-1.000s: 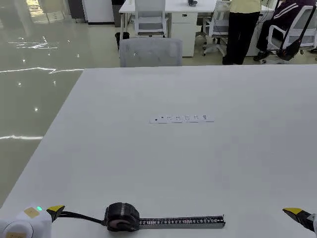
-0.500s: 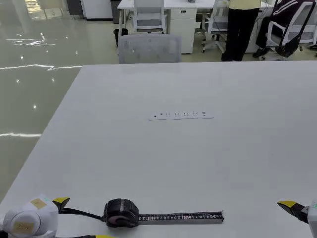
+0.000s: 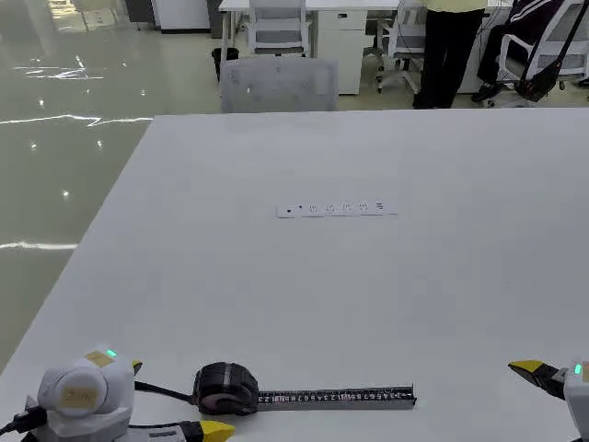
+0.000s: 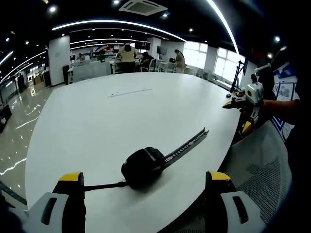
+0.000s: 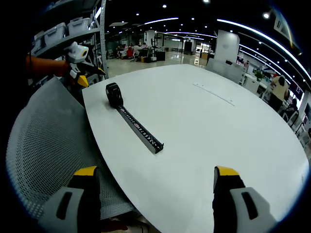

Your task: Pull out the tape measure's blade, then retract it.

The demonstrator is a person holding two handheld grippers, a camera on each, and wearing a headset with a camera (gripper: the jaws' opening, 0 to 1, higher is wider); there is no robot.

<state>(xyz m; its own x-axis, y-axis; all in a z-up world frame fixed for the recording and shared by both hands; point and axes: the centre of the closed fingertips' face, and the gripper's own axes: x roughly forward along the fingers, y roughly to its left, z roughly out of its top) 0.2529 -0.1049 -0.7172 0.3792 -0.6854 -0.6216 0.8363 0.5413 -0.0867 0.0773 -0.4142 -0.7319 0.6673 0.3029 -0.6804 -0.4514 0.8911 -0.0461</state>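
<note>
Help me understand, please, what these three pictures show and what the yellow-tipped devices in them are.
No robot here: a person holds a two-jaw gripper in each hand. One picture comes from a headset camera looking down at the white table; the two round ones come from cameras riding on the left gripper and right gripper. On the table lie a black tape measure, its blade pulled out, and a power strip farther off. Both grippers are open and hold nothing.
</note>
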